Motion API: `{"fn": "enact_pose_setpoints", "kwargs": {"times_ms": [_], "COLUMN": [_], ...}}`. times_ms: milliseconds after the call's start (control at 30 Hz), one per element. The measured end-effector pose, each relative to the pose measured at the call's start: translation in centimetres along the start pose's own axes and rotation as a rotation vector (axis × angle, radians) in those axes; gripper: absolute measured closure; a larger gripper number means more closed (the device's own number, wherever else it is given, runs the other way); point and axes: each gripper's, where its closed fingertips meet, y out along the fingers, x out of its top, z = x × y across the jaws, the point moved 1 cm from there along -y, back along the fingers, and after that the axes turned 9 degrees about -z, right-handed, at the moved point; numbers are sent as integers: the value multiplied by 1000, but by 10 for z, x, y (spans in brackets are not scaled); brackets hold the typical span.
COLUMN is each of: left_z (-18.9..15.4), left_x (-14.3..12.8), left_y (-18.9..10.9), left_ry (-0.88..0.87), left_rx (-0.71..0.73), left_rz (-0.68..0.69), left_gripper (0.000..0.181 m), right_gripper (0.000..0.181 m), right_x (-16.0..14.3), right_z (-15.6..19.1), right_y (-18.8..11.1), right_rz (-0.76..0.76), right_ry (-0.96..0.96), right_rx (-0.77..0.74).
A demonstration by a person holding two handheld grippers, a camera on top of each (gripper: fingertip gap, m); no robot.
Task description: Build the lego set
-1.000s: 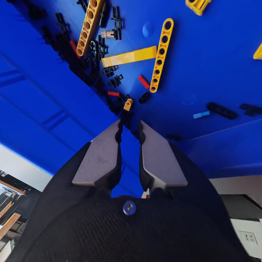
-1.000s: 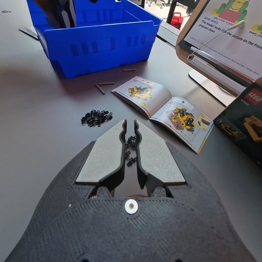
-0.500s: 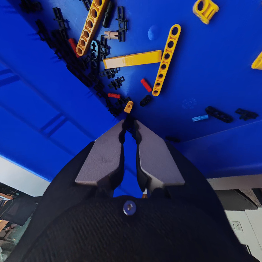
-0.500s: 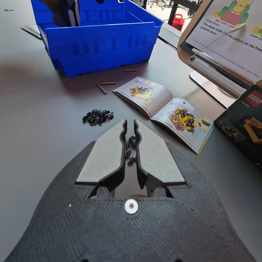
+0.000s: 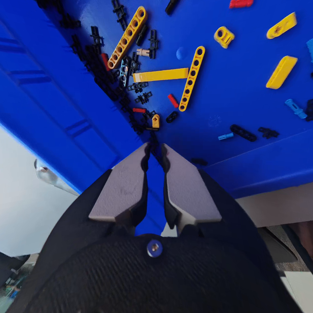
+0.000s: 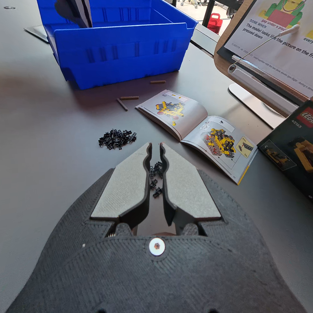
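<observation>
In the left wrist view my left gripper is inside the blue bin, shut on a black track link at the end of a row of black links along the bin wall. Yellow beams, a yellow panel and a small yellow connector lie on the bin floor. In the right wrist view my right gripper hovers over the dark table, almost closed with a thin slit, holding nothing. A few black links lie under it, and a pile of black links lies to its front left.
An open instruction booklet lies right of the pile, and the set's box stands at the right edge. Three brown axles lie before the blue bin. A stand with a printed sheet is at the back right.
My left gripper closed onto the black link at the bin wall and drew back from the bin floor. My right gripper has barely moved.
</observation>
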Motion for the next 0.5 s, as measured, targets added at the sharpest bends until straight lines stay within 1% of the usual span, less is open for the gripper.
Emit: {"fn": "enact_pose_setpoints", "kwargs": {"times_ms": [67,133,200,300,500], "left_z": [0,4,3,1,0], "left_x": [-6,-6,-7,-7,-8], "left_y": [6,11,15,19,20], "left_ry": [-15,-11,-9,-14,-55], "left_rx": [5,39,42,32,-20], "left_rz": [48,64,82,91,86], "left_gripper": [171,173,175,168,172], "right_gripper": [176,176,176,176,176], "right_x": [0,0,0,1,2], "right_z": [0,0,0,0,2], "right_y": [0,0,0,-1,-1], "right_rz": [0,-1,-3,-5,-7], "right_ry": [-2,-3,-2,-2,-6], "right_rx": [-1,-2,-2,-1,4]}}
